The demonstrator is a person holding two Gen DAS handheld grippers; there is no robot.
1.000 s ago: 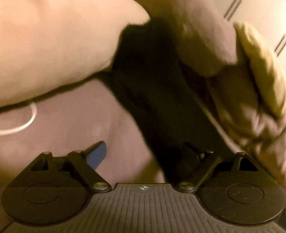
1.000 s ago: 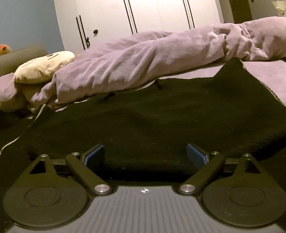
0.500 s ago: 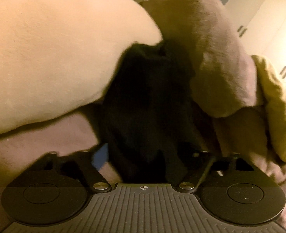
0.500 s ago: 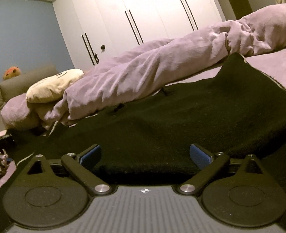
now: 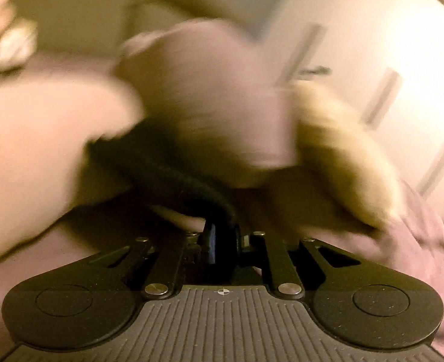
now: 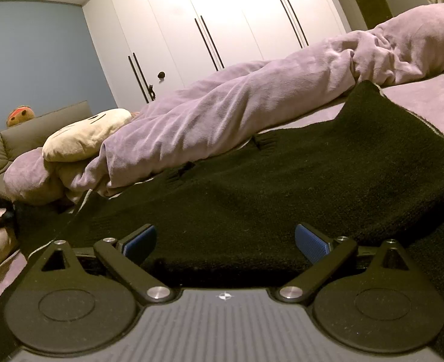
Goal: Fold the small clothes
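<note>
Black knit cloth, the garment to be folded, lay spread across the bed, whose sheet was a pale purple. No box, basket or other container showed in either view.

In the right wrist view the cloth covered most of the near mattress, one far corner standing up in a peak against a long rolled purple duvet. The right gripper sat low at the cloth's near edge with its jaws spread wide, the blue pads clear of the fabric on both sides and nothing pinched between them.

The left wrist view was badly blurred. There the left gripper had its jaws clenched, having just been closing, with a rolled edge of the same black cloth caught between them and trailing away up and to the left. Purple bedding bulked just behind it, a cream plush cushion to its right.

Beside the duvet's left end lay that cream cushion, a stitched face on it, resting on bunched purple fabric. Behind it stood a grey sofa back with an orange soft toy peeping over it. White wardrobe doors with long dark handles filled the far wall, next to a blue wall.
</note>
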